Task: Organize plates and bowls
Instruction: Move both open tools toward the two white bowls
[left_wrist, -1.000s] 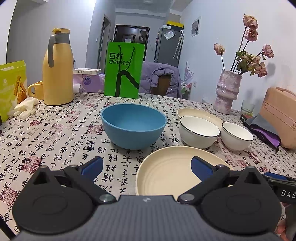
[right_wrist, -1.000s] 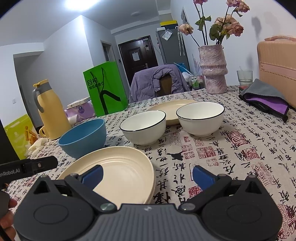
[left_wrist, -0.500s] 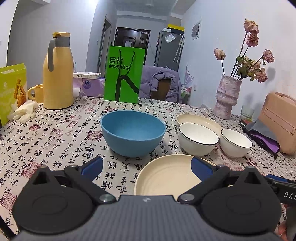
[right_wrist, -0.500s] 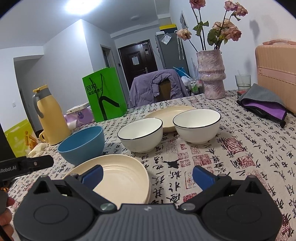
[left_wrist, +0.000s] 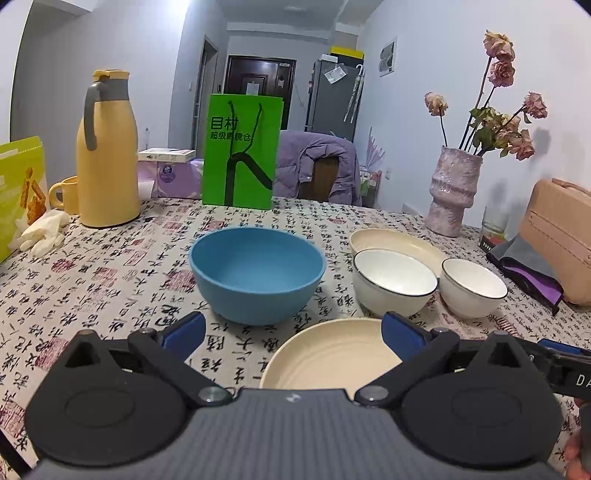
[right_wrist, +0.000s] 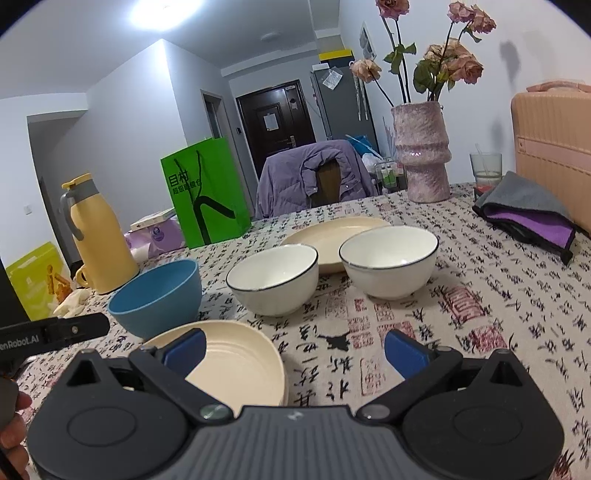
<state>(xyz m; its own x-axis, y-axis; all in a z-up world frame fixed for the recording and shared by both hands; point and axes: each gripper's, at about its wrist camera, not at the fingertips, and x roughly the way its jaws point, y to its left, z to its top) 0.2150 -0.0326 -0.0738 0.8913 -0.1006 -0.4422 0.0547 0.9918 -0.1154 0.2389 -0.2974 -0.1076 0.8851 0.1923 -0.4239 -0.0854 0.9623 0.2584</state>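
Worktop (left_wrist: 92, 280), covered in a cloth printed with black calligraphy and red seals; carries all items listed.

Left tool (left_wrist: 291, 328): blue-padded fingers spread wide, nothing between them; held low over the near edge, the cream ribbed round plate (left_wrist: 332, 354) lying just ahead of and below its right finger.

Right tool (right_wrist: 293, 349): fingers likewise spread wide and empty; its left finger overlaps the same cream plate (right_wrist: 236, 362) in view, contact cannot be told.

Blue matte deep bowl (left_wrist: 257, 273): upright, just behind the cream plate, left of the white bowls.

White glazed bowl with dark rim, nearer one (left_wrist: 394, 282): upright, right of the blue bowl.

White glazed bowl with dark rim, second one (left_wrist: 473, 288): upright, just beside the first, to its right.

Cream shallow plate, far one (left_wrist: 391, 242): behind both white bowls, its near edge hidden by them.

Yellow thermos jug with grey handle (left_wrist: 106, 151): upright at far left; green paper bag with black lettering (left_wrist: 242, 151) to its right.

Pink textured vase of dried roses (left_wrist: 452, 195): far right; grey-and-purple folded cloth (right_wrist: 528, 218) near the right edge.
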